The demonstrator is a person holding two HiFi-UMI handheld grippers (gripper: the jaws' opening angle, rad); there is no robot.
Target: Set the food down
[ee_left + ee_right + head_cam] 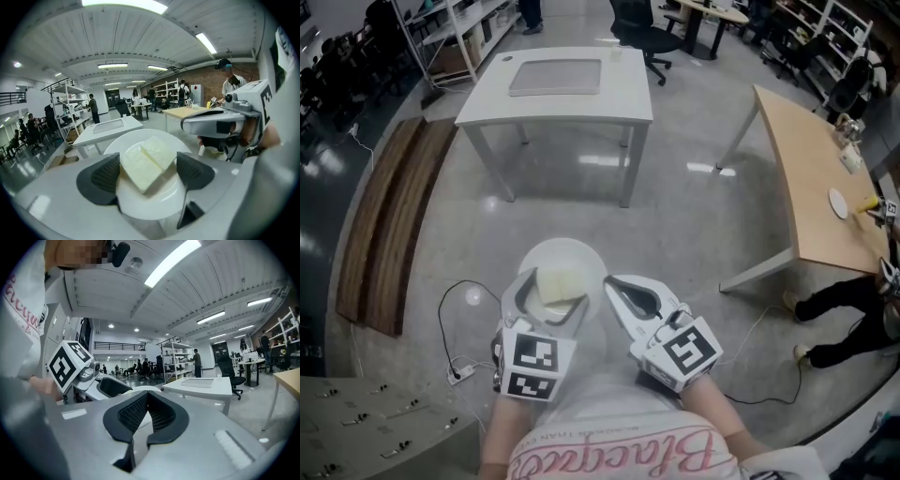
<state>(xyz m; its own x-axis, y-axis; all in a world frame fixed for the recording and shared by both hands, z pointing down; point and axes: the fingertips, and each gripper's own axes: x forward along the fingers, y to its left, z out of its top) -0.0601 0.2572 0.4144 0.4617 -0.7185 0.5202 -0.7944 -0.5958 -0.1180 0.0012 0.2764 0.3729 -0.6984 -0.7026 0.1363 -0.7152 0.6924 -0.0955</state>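
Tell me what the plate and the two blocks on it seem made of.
The plate: white, smooth, slightly glossy; glazed ceramic or hard plastic, unclear which. The blocks: pale cream, matte, finely grainy faces with straight cut edges; perhaps tofu or soft cheese.

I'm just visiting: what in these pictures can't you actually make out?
- What the food is: two pale slabs, featureless in the left gripper view, small in the head view.
- How the left claw grips the plate: its pads cover the rim in the left gripper view.
- The small things on the wooden table: tiny, cut by the head view's right edge.
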